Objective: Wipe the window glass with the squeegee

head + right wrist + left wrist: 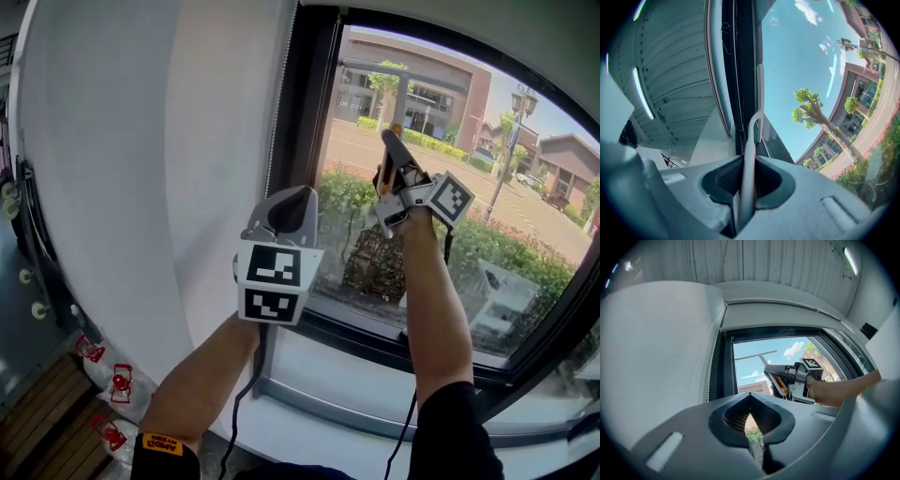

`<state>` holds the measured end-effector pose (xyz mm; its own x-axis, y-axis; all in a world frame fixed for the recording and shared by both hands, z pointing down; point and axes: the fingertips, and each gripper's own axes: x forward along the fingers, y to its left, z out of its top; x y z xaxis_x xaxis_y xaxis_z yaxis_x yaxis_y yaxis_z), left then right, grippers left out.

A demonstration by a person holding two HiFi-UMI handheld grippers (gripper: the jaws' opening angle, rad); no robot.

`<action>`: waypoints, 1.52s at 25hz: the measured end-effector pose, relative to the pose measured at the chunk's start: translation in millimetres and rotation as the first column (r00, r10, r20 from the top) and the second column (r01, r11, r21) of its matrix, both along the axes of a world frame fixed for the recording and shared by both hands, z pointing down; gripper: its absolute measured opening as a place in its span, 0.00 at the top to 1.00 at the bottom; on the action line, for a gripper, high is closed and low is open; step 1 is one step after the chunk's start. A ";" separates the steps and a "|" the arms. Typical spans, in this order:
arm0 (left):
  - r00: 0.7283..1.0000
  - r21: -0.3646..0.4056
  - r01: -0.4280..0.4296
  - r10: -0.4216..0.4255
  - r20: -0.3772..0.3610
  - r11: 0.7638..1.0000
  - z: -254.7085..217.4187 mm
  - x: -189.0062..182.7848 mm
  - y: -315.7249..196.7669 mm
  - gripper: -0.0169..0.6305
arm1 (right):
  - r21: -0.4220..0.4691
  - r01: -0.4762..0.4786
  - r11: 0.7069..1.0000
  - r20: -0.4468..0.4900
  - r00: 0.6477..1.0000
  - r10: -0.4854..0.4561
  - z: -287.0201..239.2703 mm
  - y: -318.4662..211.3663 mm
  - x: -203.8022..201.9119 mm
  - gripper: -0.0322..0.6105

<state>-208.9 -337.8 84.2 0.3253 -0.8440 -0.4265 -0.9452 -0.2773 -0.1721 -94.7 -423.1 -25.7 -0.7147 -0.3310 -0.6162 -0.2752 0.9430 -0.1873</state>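
My right gripper (pixel 392 148) is raised against the window glass (pixel 511 131), shut on the pale handle of the squeegee (pixel 751 140). In the right gripper view the handle runs up between the jaws to the narrow blade (pixel 760 96), which lies along the glass beside the dark frame. The left gripper view shows the blade (pixel 756 355) high on the pane, above the right gripper (pixel 774 373). My left gripper (pixel 292 199) hangs lower and to the left, in front of the frame; its jaws meet with nothing between them (pixel 750 397).
A dark window frame (pixel 305 112) with a blind cord (pixel 275 103) borders the glass on the left. A white curved wall (pixel 122 159) fills the left side. Below runs a pale sill (pixel 347 389). Small red-and-white objects (pixel 120 382) sit low at the left.
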 end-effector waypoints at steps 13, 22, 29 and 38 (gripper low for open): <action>0.998 -0.153 -0.058 0.054 -0.031 0.987 103.9 10.3 -10.5 0.95 | -0.116 0.043 0.992 -0.032 0.998 -0.047 155.9 16.5 7.0 0.89; 0.998 -0.240 -0.065 0.067 -0.001 0.968 149.0 30.8 -36.2 0.95 | -0.136 0.036 0.990 -0.072 0.996 -0.047 208.1 14.7 18.9 0.89; 0.998 -0.191 -0.061 0.067 0.022 0.980 120.7 52.0 -45.7 0.95 | -0.100 0.019 0.995 -0.085 0.996 -0.028 188.0 22.5 32.1 0.89; 0.996 -0.027 -0.061 0.062 0.066 0.998 25.5 73.9 -43.5 0.95 | 0.079 -0.036 0.996 -0.063 0.997 0.041 54.7 33.7 65.4 0.89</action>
<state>-134.9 -381.3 109.7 0.4039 -0.8314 -0.3817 -0.9129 -0.3396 -0.2263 -29.3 -389.4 29.1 -0.7413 -0.3116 -0.5944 -0.3204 0.9426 -0.0945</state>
